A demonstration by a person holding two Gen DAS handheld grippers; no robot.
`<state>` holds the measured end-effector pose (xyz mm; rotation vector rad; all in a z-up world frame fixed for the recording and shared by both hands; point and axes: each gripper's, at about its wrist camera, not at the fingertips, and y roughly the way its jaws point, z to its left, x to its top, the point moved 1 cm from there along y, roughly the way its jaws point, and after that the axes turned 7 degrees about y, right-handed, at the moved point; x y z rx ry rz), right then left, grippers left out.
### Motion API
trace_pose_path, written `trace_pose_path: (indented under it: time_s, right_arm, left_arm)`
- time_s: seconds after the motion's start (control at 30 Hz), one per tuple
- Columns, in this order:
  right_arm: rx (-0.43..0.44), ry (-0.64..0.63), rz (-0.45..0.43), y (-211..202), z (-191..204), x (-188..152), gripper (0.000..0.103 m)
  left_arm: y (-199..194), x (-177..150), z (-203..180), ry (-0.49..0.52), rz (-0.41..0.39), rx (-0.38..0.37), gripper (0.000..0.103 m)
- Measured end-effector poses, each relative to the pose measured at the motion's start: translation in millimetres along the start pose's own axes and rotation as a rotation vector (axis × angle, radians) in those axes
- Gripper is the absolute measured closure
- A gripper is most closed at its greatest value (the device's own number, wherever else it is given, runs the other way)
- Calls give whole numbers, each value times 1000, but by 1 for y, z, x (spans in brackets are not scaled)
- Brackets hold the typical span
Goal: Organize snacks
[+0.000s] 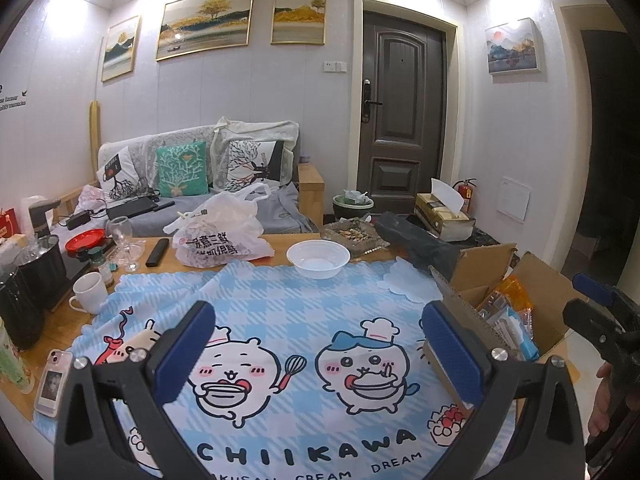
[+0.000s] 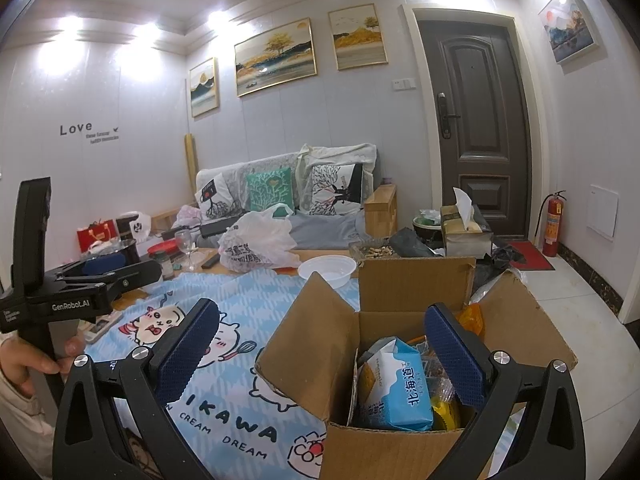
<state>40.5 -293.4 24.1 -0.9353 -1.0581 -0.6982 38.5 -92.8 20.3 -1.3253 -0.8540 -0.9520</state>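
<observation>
On the right edge of the counter [image 2: 224, 276], past the blue checked cloth [image 2: 256, 316], stands an open cardboard box [image 2: 384, 448] with its flaps up. Snacks sit packed inside it: a blue-and-white pack [image 2: 394, 392] lying on top toward the near wall, a yellow packet [image 2: 446, 414] low beside it, and an orange bag [image 2: 472, 320] at the far side. What lies under them is hidden.

Both tools are empty. The right gripper [image 2: 322, 354] hangs over the box with its fingers wide apart, one over the near-left flap and cloth, the other over the box's contents, touching nothing. The left gripper [image 1: 320, 344] is over the cloth, fingers likewise spread, with the box just to its right [image 1: 480, 280].

The blue-and-white pack looks like a light, air-puffed film pouch, likely holding brittle biscuits; the film is probably slick and will crumple. A gentle pinch across its narrow width near the middle, or on the sealed end seam, seems safest. A hard squeeze might crush what is inside. The box is light card and may slide or tip as a pack is drawn out, so steadying a flap with the left tool could help. The cloth offers an open, flat spot for laying packs out.
</observation>
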Motion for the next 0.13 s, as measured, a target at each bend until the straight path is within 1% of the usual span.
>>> trace_pose_path:
  time_s: [0.13]
  right_arm:
    - [-1, 0, -1, 0, -1, 2, 0]
  left_arm:
    - [0, 0, 1, 0, 2, -2, 1]
